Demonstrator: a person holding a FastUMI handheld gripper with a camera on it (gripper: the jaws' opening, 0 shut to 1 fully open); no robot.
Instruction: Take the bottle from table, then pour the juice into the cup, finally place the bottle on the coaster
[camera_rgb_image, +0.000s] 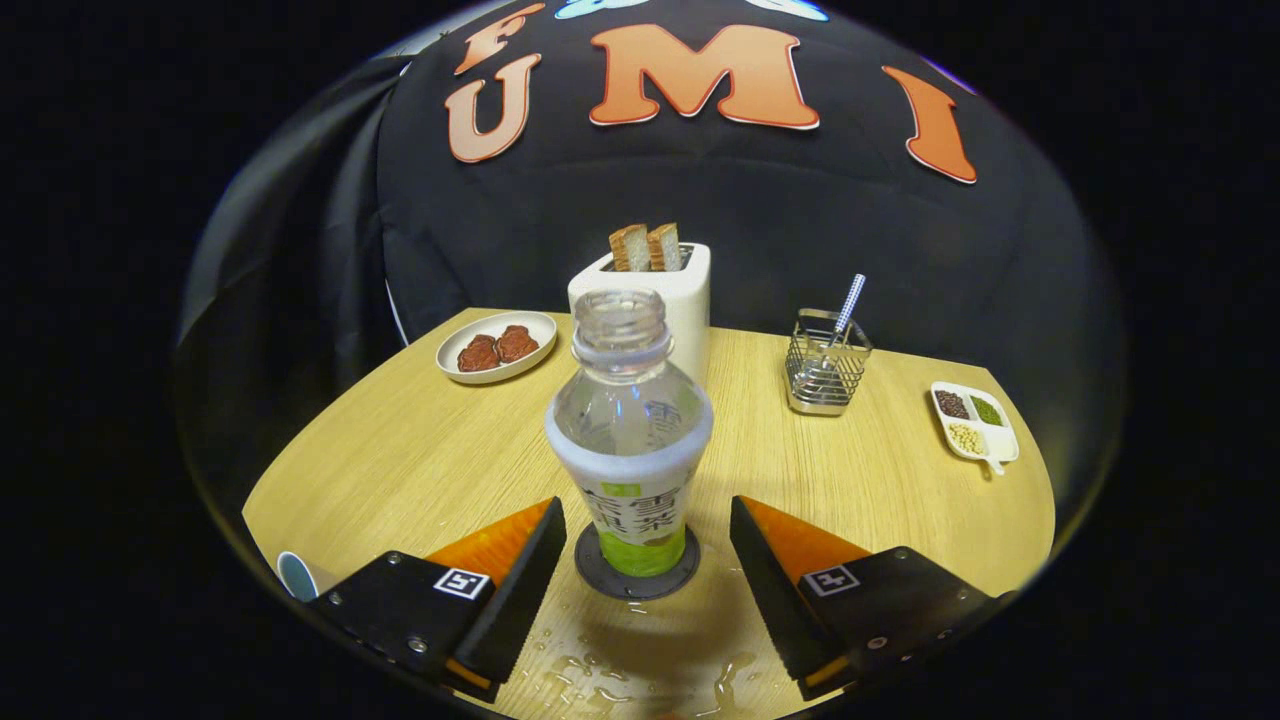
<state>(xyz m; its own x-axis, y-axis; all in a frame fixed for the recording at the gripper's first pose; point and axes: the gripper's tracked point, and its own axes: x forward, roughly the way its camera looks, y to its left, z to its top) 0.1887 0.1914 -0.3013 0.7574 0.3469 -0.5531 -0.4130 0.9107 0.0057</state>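
A clear, uncapped bottle (630, 440) with a white and green label stands upright on a round dark coaster (637, 579) on the wooden table (420, 450). My gripper (640, 560) is open, its fingers spread to either side of the bottle's base with a gap on each side and touching nothing. The rim of a blue-and-white cup (298, 577) peeks out beside the left finger. Drops of spilled liquid (600, 680) lie on the table between the fingers, nearer to me than the coaster.
Behind the bottle stands a white toaster (690, 290) with two bread slices. A plate of brown food (497, 346) sits back left. A wire holder with a utensil (826, 372) and a small divided dish of beans (973, 421) sit to the right.
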